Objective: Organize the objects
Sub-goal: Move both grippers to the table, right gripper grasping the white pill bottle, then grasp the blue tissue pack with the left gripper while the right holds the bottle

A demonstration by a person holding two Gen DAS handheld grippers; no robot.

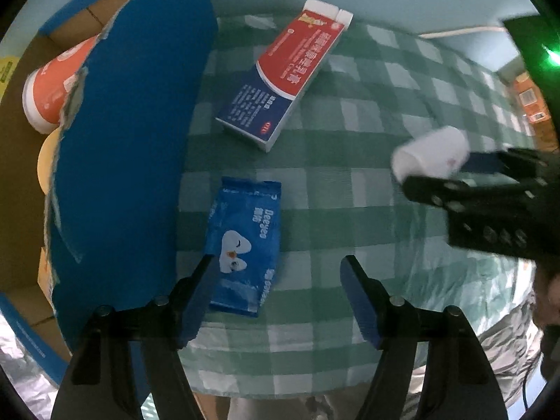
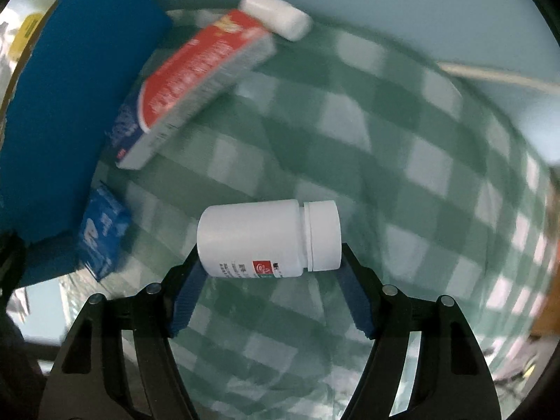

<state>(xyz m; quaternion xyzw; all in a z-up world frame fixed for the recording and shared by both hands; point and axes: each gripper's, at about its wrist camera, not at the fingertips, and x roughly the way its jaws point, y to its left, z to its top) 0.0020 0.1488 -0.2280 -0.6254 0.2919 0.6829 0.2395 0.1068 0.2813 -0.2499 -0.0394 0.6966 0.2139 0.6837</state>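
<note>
Holding a white bottle [image 2: 267, 239] pinched end to end, the right gripper [image 2: 269, 273] hung above the checked bench [image 2: 420, 175]. A cup [image 1: 52, 87] already sat in the box [image 1: 140, 105], so sorting looked partly done; the blue pack [image 1: 245, 245], just ahead of the spread, empty left gripper [image 1: 280, 273], and the red-blue carton [image 1: 280, 73] beyond it remained out.

Green-checked cloth [image 2: 402, 161], white bottle [image 2: 259, 234], seemingly blue box [image 1: 140, 122].

Left tongs [image 1: 276, 288] agape and empty, right tongs [image 2: 269, 266] clamped crosswise.
</note>
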